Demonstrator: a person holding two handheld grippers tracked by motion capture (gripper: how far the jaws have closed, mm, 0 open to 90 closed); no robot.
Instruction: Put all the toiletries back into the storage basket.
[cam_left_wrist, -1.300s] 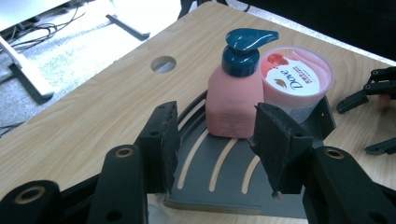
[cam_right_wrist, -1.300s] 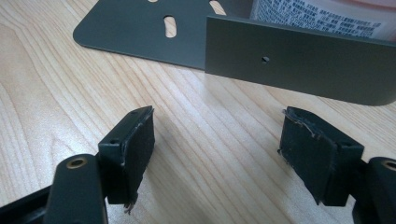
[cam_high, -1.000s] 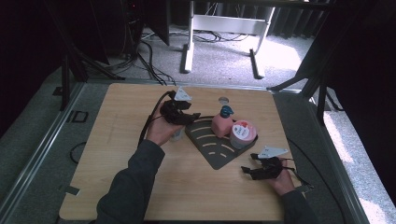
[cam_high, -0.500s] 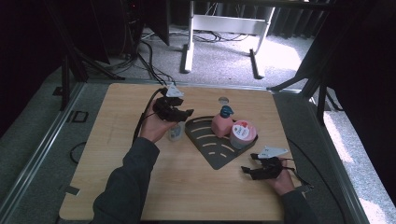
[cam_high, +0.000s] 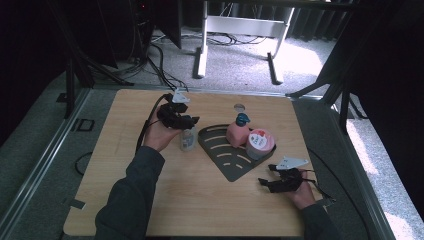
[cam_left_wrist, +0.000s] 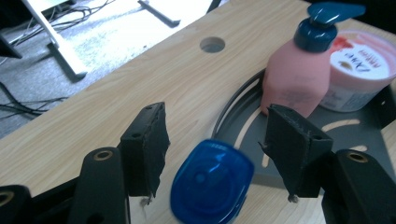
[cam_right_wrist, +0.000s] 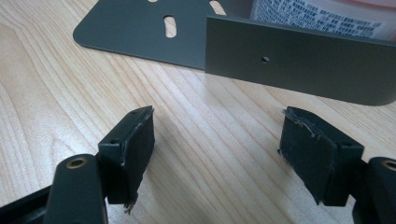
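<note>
High view. A wooden table (cam_high: 125, 200) carries a dark grey fan-shaped rack (cam_high: 231, 162) at its centre. On the rack stand a pink pump bottle (cam_high: 238, 132) with a blue pump head and, touching it on the right, a pink tub (cam_high: 260, 143) with a printed lid. A small clear bottle (cam_high: 188, 139) with a blue cap stands upright on the table just beside the rack's left edge. The left gripper (cam_high: 187, 121) hangs directly over this bottle, held in the person's left hand (cam_high: 159, 137). The right gripper (cam_high: 266, 183) lies low over bare wood near the rack's lower right corner, well apart from all three containers.

Left gripper view. The camera looks down on the small bottle's blue cap (cam_left_wrist: 211, 185), which sits between the two black jaws. The jaws stand wide and have just been opening; a gap shows on each side of the cap, so neither pad presses on it. Beyond the jaws lie the rack, the pump bottle and the tub, and a round hole (cam_left_wrist: 212, 45) in the tabletop.

Right gripper view. The jaws stand wide apart with nothing between them but wood grain. Ahead rises the rack's upright wall (cam_right_wrist: 299, 60), with the tub's lower part behind it.
</note>
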